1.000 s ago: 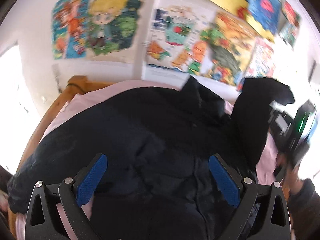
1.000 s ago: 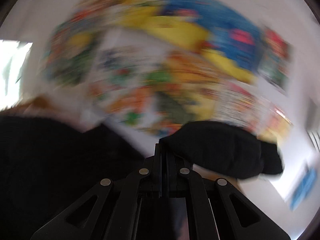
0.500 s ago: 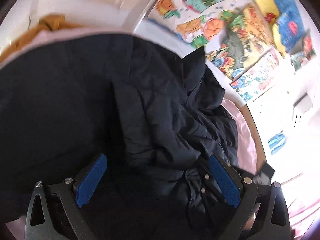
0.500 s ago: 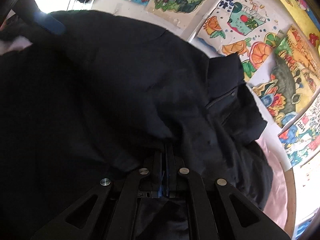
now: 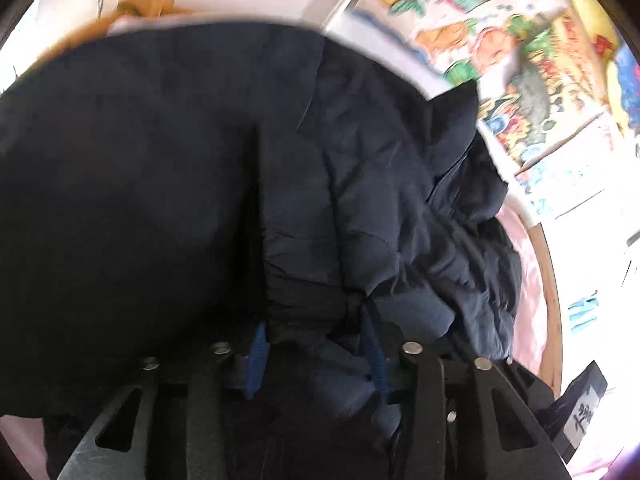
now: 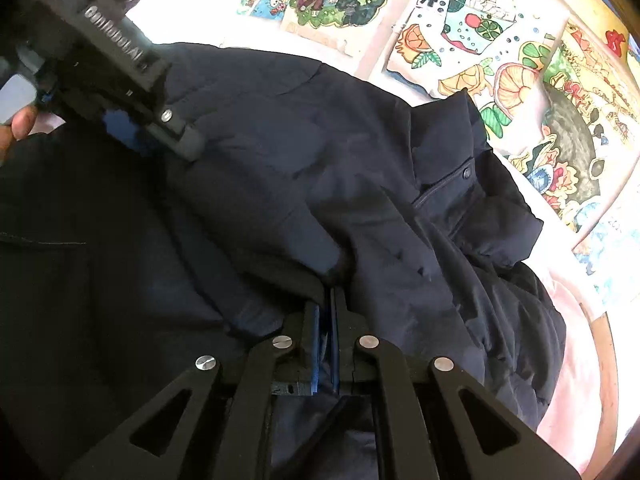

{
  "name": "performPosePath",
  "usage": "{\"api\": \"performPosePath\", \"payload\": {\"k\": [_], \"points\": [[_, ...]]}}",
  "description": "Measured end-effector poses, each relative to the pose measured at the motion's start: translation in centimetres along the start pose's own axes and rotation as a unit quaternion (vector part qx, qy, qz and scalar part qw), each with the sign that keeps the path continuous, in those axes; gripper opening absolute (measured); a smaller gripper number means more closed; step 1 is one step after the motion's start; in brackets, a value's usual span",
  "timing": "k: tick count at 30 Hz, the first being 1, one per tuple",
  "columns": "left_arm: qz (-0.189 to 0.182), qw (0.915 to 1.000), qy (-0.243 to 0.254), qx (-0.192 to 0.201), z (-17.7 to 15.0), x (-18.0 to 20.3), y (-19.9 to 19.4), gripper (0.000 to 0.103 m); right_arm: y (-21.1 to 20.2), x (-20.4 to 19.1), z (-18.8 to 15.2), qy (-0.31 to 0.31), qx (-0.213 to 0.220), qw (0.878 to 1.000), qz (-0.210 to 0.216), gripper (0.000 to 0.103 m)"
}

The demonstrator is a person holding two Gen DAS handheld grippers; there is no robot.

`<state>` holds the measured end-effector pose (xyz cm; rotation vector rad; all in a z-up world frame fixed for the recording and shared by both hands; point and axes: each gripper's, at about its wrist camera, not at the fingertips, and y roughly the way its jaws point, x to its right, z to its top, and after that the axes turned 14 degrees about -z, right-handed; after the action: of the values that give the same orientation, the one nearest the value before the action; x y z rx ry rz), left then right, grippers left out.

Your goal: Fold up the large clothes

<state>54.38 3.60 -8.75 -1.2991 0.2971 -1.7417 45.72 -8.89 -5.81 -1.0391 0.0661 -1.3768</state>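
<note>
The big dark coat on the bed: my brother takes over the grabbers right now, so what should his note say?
Left gripper: fingers pinched on a thick bunch of the dark navy padded coat.
Right gripper: fingers shut tight on another fold of it.
The coat lies spread over the pink bedsheet, collar toward the wall of colourful drawings.
Done: one part is folded over the body.
Left: the coat looks bulky and rumpled; probably finish folding and flatten it.

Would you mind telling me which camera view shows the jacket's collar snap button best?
The right wrist view: the round metal snap button sits sharp on the dark navy padded jacket's upright collar. In the left wrist view the collar is blurred and no snap can be made out.
</note>
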Motion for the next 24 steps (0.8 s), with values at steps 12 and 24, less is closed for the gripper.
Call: {"api": "performPosePath", "payload": {"k": [12,24], "points": [[0.074,0.9953,0.051,0.034,0.5,0.0,-1.0,0.007,-1.4,8.8,-1.4,0.071,-0.001,0.997,0.015,0.054],[0.055,0.9984,0.010,-0.004,-1.2,-3.8,2.1,0.029,8.8,16.5,-10.0,0.206,-0.167,0.964,-0.007,0.055]]}}
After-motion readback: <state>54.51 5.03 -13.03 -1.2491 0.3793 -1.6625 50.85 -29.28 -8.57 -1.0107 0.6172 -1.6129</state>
